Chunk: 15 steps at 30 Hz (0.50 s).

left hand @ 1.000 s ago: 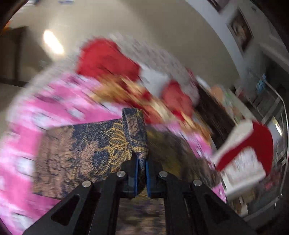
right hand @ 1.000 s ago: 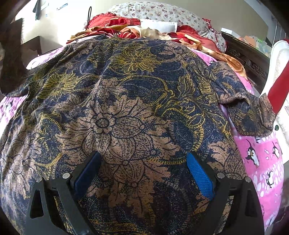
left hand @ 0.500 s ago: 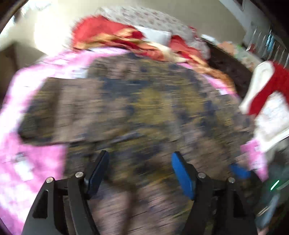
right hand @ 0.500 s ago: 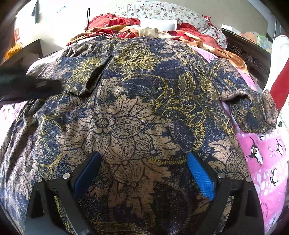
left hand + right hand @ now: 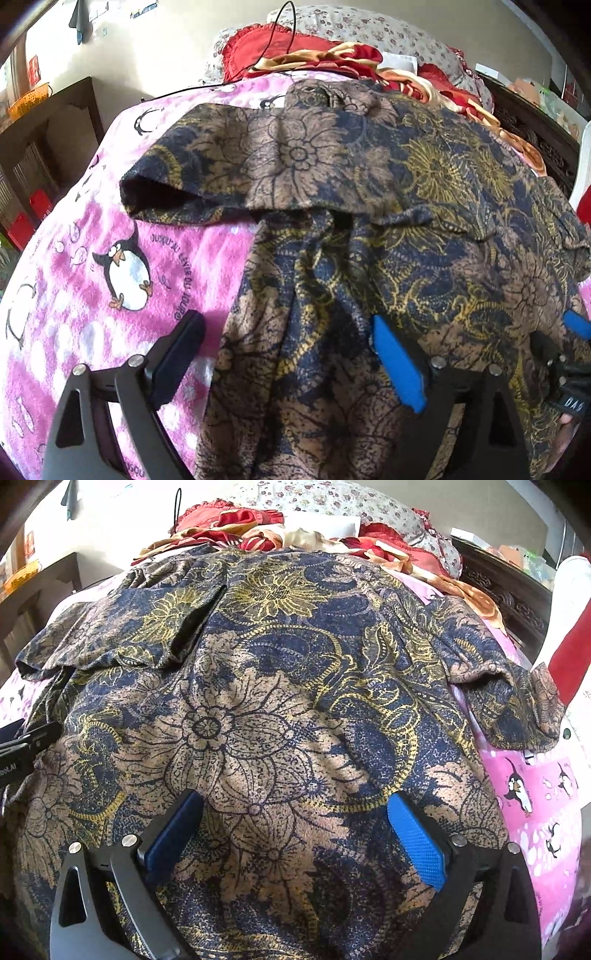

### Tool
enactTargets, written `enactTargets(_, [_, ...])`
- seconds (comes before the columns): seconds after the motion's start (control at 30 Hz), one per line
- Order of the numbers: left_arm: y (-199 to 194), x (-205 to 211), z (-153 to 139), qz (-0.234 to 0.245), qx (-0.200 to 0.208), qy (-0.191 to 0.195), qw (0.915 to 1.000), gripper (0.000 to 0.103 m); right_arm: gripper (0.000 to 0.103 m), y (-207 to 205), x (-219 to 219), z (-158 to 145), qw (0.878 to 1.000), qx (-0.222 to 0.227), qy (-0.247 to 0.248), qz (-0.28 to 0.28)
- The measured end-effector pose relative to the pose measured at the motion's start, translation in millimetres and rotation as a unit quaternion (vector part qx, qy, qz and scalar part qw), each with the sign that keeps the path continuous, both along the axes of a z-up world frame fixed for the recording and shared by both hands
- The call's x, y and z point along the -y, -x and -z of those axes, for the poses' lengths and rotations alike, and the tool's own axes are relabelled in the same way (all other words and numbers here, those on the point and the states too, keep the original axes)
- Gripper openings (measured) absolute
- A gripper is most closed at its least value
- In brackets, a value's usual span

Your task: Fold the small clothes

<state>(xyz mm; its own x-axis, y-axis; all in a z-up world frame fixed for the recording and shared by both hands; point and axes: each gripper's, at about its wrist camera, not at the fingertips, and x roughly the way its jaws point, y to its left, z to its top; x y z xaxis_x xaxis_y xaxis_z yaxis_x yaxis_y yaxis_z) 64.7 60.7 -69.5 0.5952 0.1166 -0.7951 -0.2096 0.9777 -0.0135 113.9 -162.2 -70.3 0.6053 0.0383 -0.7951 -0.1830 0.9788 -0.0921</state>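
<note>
A navy, tan and gold batik shirt (image 5: 280,701) lies spread on a pink penguin blanket (image 5: 122,266). Its left sleeve (image 5: 207,173) rests outward, partly on the blanket. Its right sleeve (image 5: 517,705) hangs toward the bed's right side. My left gripper (image 5: 284,325) hovers low over the shirt's left edge. Its jaws are opening wide, and the cloth lies below them with neither pad pressing on it. My right gripper (image 5: 294,799) stands open over the shirt's lower middle, holding nothing. One of its blue pads (image 5: 576,323) shows at the right edge of the left wrist view.
A heap of red and gold clothes (image 5: 258,528) and a floral pillow (image 5: 369,29) lie at the bed's head, with a black cable (image 5: 280,37) across them. A dark wooden cabinet (image 5: 40,140) stands left. Carved dark furniture (image 5: 509,598) and a white-and-red object (image 5: 569,627) stand right.
The left gripper, shut on the shirt's sleeve a second ago, has let it go, opened wide and dropped to the shirt's left edge. The right gripper has stayed put.
</note>
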Motion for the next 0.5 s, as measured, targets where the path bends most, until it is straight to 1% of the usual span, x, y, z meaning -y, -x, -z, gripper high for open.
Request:
enactTargets(0.03, [0.1,1.1,0.1,0.0,0.0,-0.002,1.0,0.094,0.102,-1.8,-0.7,-2.5,1.0,-0.002,0.0,0.002])
enactTargets(0.07, [1.0,0.6,-0.3,-0.001,0.0,-0.002,1.0,0.094,0.092,-3.8,-2.2,-9.8,1.0,0.002,-0.01,0.006])
enactTargets(0.13, [1.1,-1.5,0.2,-0.001,0.0,0.002,1.0,0.095,0.082,-5.9,-5.7,-23.9,0.999,0.017,-0.046,-0.006])
enactTargets(0.2, [1.2,-1.9,-0.1,-0.001,0.0,0.003,1.0,0.095,0.082,-7.8,-14.6,-43.6,0.994,0.04,-0.095,-0.033])
enactTargets(0.23, [1.5,-2.0,-0.1,-0.001,0.0,0.004,1.0,0.095,0.082,-8.7,-18.3,-48.6,0.992,0.045,-0.112,-0.044])
enactTargets(0.27, [1.4,-2.1,-0.1,-0.001,0.0,0.004,1.0,0.095,0.082,-11.4,-23.5,-54.4,0.987,0.046,-0.142,-0.061])
enactTargets(0.37, [0.5,-2.2,-0.1,-0.002,0.0,0.004,1.0,0.096,0.082,-21.2,-33.6,-55.1,0.975,0.028,-0.204,-0.082])
enactTargets(0.5, [0.5,-2.6,-0.2,-0.002,0.002,0.008,1.0,0.096,0.08,-33.2,-38.3,-45.6,0.963,0.012,-0.255,-0.088])
